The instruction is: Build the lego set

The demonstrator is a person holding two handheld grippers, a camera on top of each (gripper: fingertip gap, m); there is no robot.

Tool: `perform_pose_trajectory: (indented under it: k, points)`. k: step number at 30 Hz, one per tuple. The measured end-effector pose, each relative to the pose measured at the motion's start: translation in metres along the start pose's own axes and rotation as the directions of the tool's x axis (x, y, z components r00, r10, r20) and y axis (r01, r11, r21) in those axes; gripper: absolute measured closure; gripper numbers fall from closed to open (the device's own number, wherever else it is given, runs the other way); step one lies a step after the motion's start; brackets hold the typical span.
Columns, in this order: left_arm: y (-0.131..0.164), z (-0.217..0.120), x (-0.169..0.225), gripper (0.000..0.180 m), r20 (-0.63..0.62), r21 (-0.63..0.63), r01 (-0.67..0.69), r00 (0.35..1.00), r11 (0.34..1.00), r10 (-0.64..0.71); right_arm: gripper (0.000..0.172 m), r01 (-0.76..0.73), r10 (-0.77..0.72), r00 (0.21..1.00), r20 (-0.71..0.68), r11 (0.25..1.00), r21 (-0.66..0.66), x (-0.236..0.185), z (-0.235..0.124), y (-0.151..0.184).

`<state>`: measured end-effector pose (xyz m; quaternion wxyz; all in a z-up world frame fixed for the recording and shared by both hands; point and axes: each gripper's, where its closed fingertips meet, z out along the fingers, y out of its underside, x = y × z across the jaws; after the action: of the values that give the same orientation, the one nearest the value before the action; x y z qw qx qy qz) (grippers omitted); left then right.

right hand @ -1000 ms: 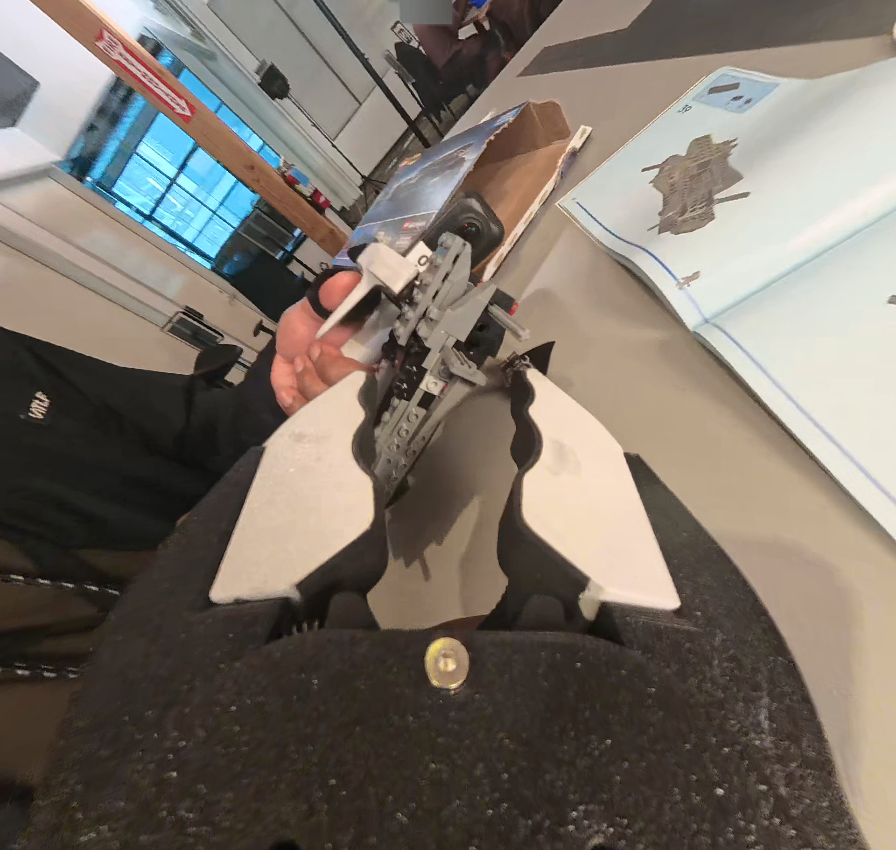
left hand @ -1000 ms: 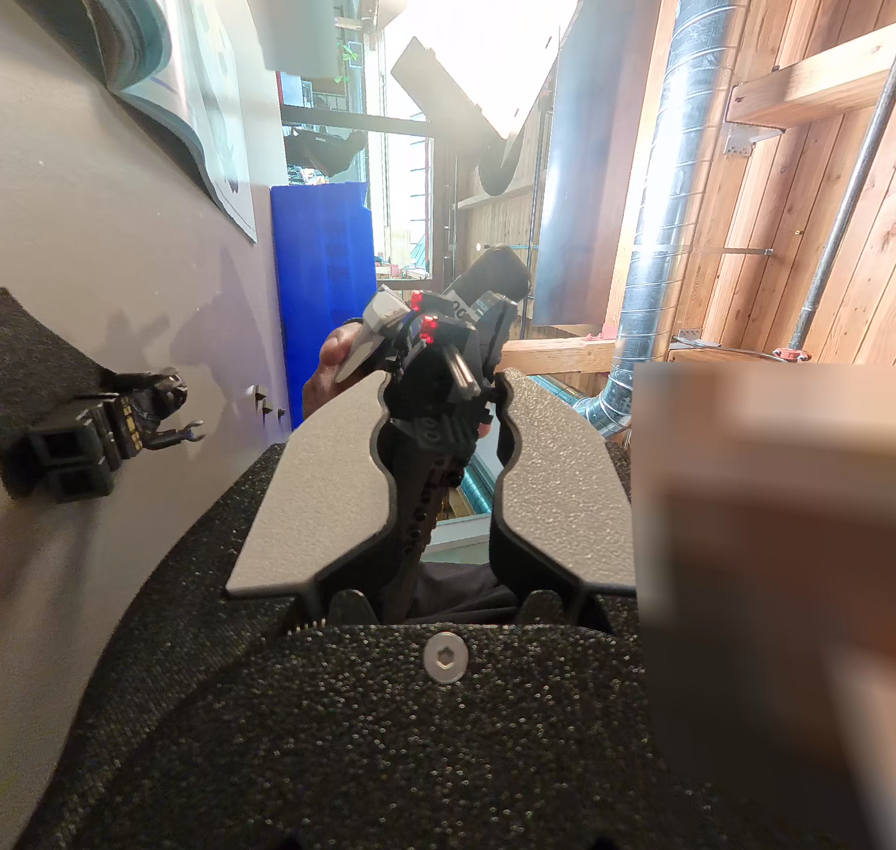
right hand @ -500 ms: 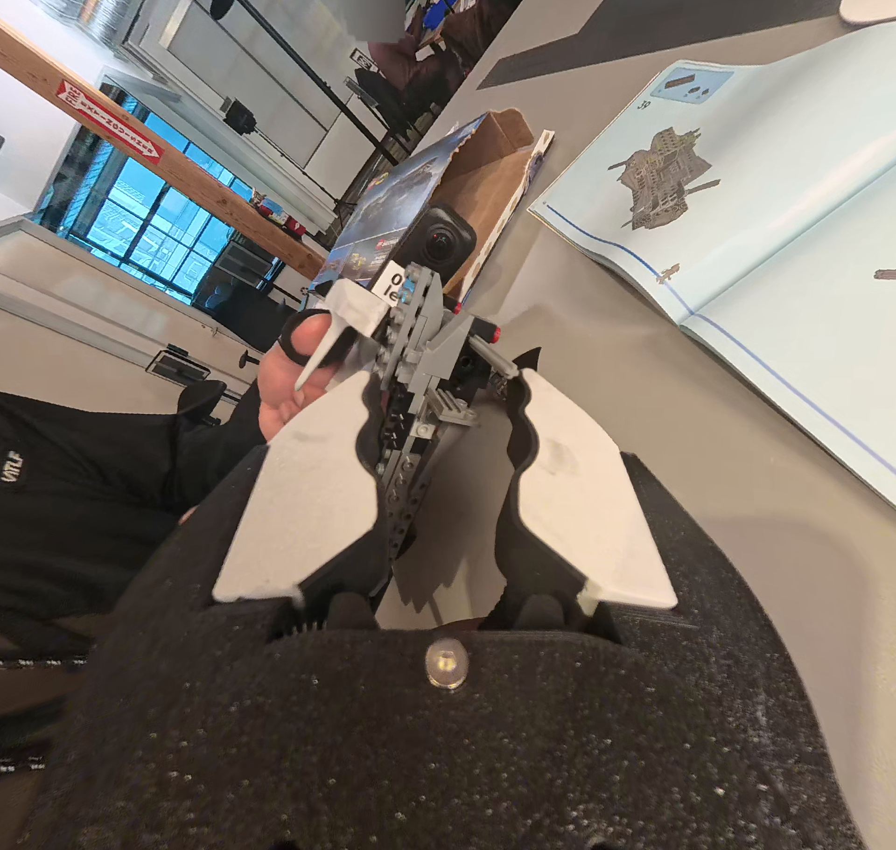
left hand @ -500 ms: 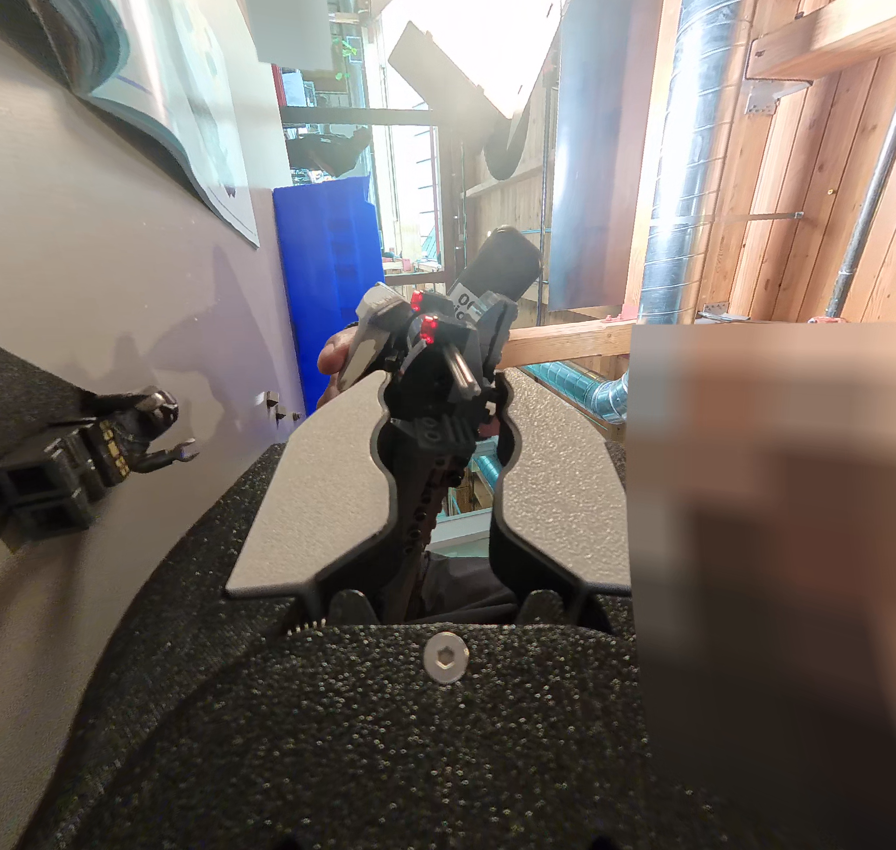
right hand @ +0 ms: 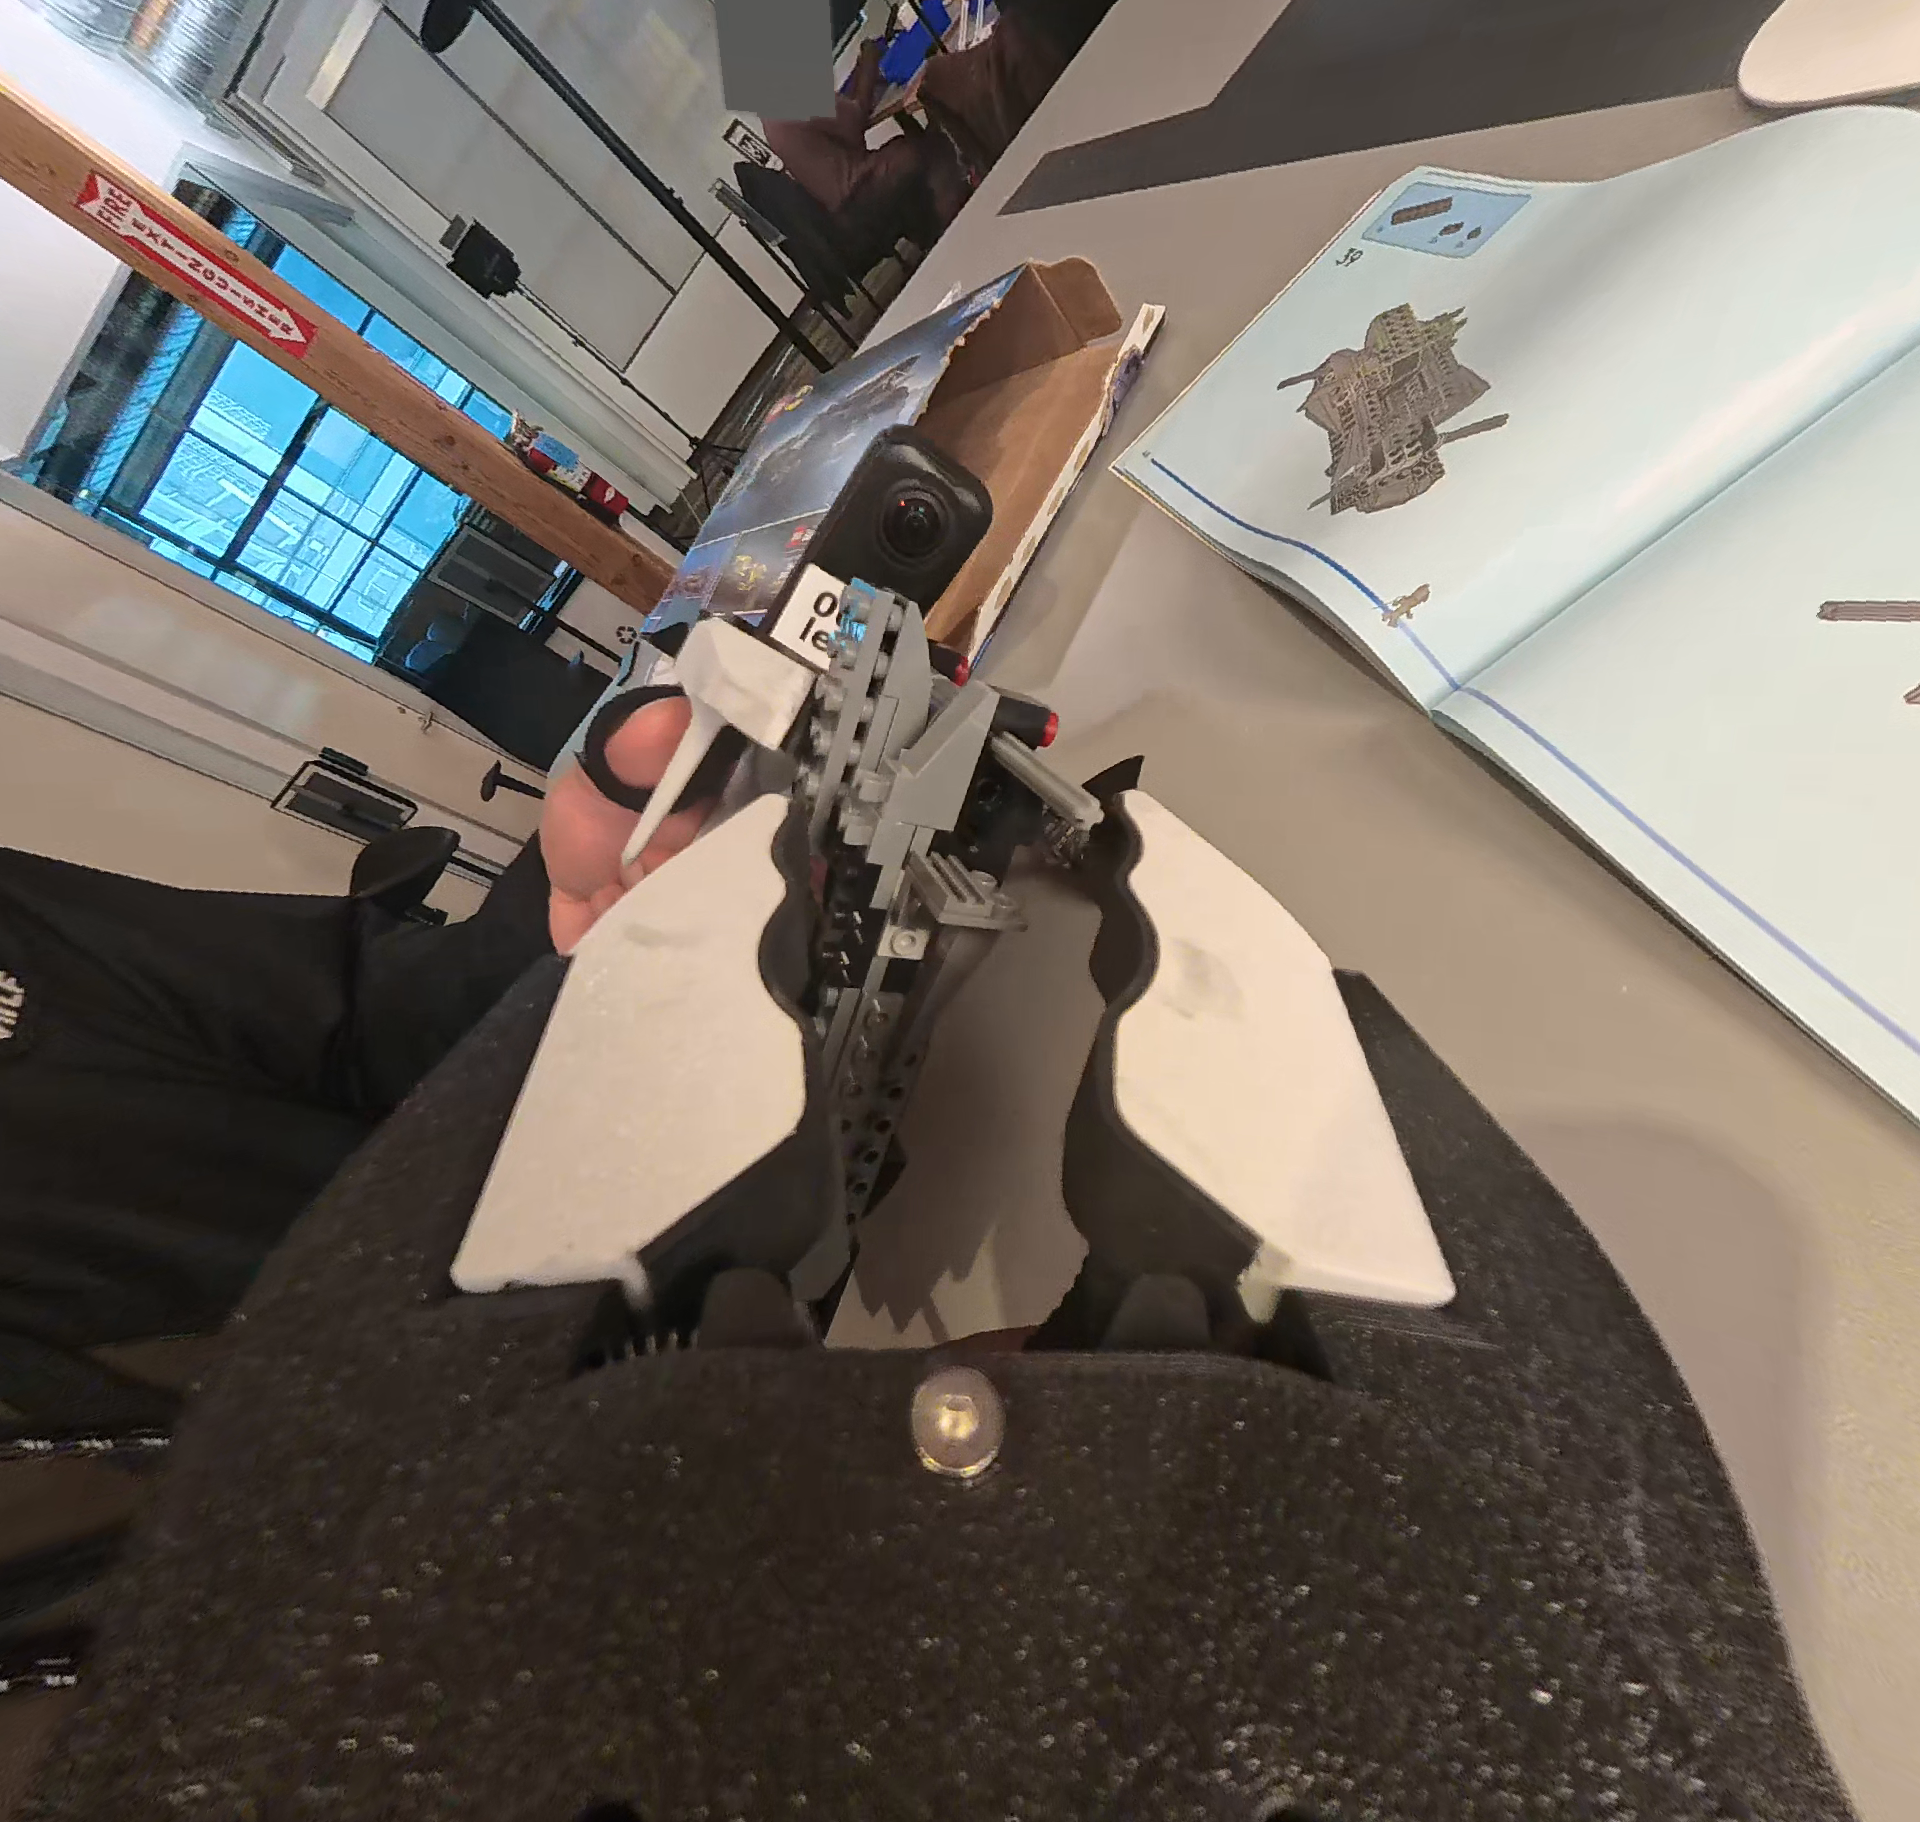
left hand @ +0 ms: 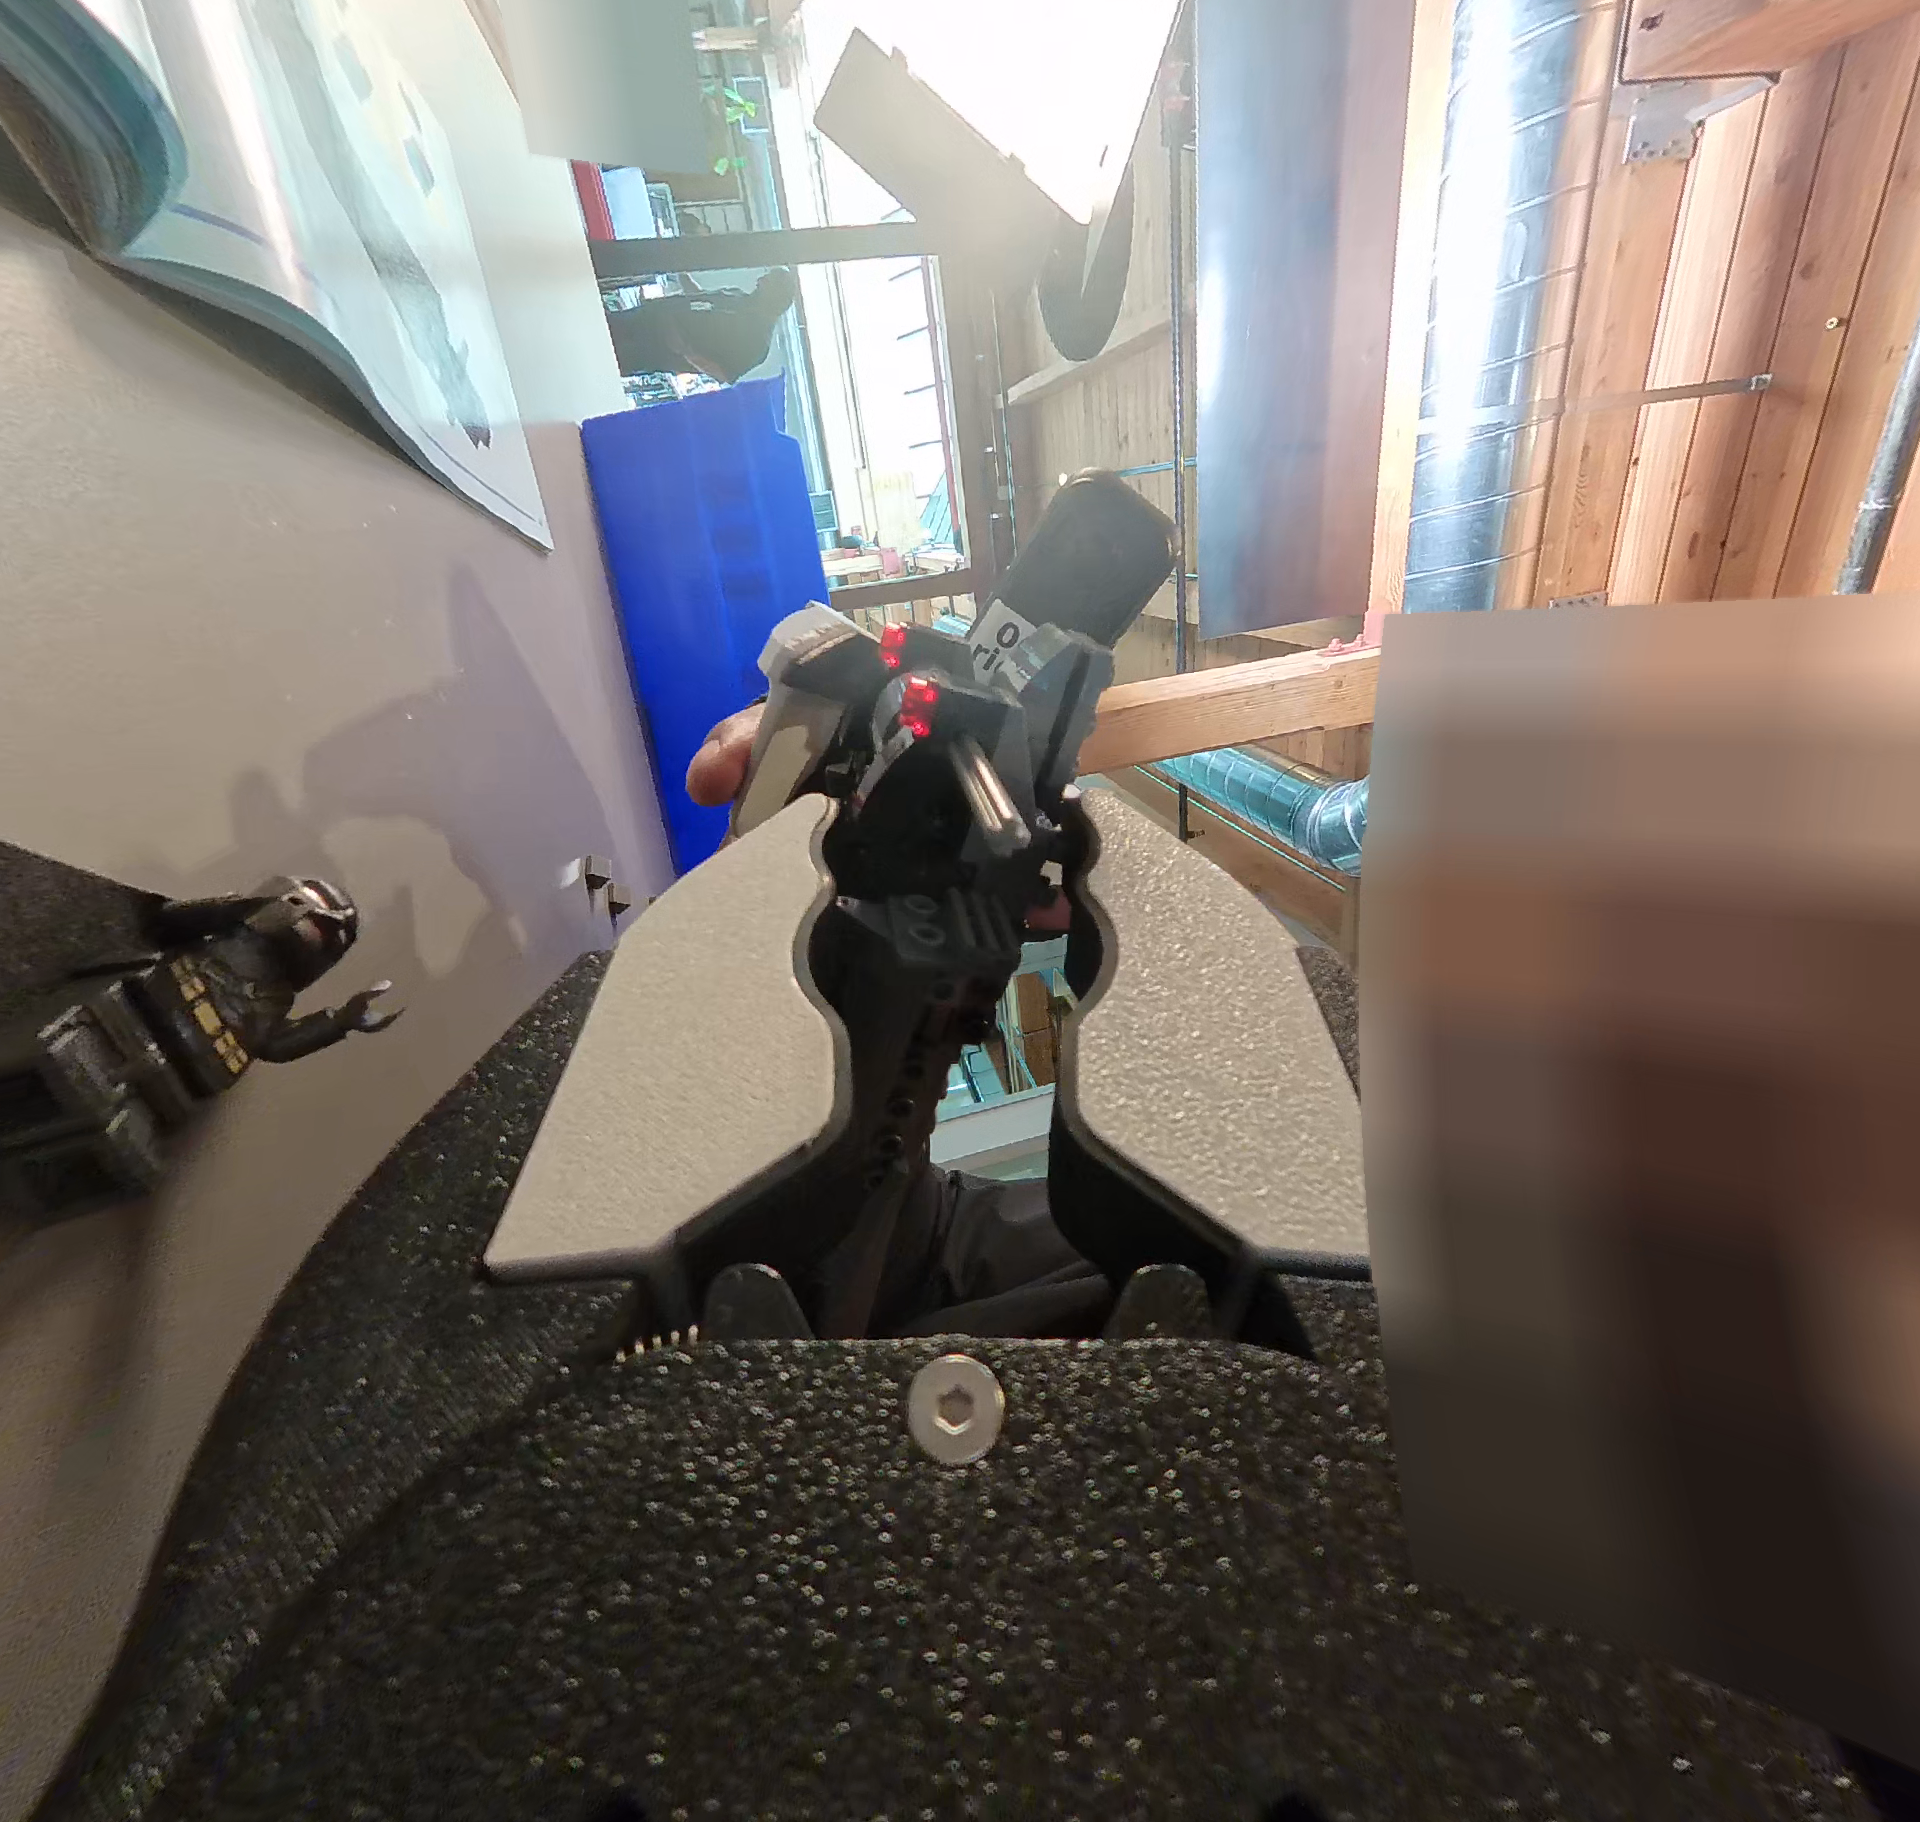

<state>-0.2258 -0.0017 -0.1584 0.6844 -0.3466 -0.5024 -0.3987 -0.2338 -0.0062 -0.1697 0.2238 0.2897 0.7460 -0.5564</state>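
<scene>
Left wrist view: both grippers' fingers (left hand: 727, 951) clamp one brick model (left hand: 935, 837) — its far end hidden.

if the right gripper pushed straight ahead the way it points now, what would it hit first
Probably the grey and black brick model already between its fingers, then the other gripper's white fingers and black camera just beyond; depth is unclear.

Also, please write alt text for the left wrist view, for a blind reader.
The left tongs grip a dark brick model with red studs; a dark toy figure lies at left on the grey table.
</scene>
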Motion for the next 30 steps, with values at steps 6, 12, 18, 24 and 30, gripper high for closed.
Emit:
perform_pose_trajectory:
  k: [6, 12, 18, 24, 30]
  points:
    - [-0.0012, -0.0006, 0.0014, 0.141, -0.013, 0.002, -0.019, 1.000, 1.000, 0.019, 0.121, 0.032, -0.032, 0.999, -0.010, 0.999, 0.000, -0.0012, -0.0019, -0.0013]
    - [0.0004, 0.0000, 0.0004, 0.141, -0.002, -0.005, -0.029, 1.000, 1.000, 0.029, 0.122, 0.042, -0.042, 0.998, -0.045, 0.999, 0.002, 0.0039, -0.0032, -0.0022]
    - [-0.0007, -0.0011, -0.0013, 0.141, 0.008, 0.002, -0.029, 1.000, 1.000, 0.029, 0.116, 0.066, -0.065, 0.998, -0.025, 0.998, 0.013, -0.0029, -0.0028, -0.0043]
    - [-0.0005, -0.0005, -0.0026, 0.141, 0.014, 0.006, -0.025, 1.000, 1.000, 0.025, 0.111, 0.080, -0.080, 0.995, -0.053, 0.997, -0.009, -0.0004, 0.0025, -0.0002]
    - [0.0006, 0.0006, -0.0017, 0.141, 0.010, 0.001, -0.030, 0.999, 1.000, 0.030, 0.111, 0.070, -0.071, 0.994, -0.080, 0.998, -0.005, 0.0041, 0.0018, -0.0012]
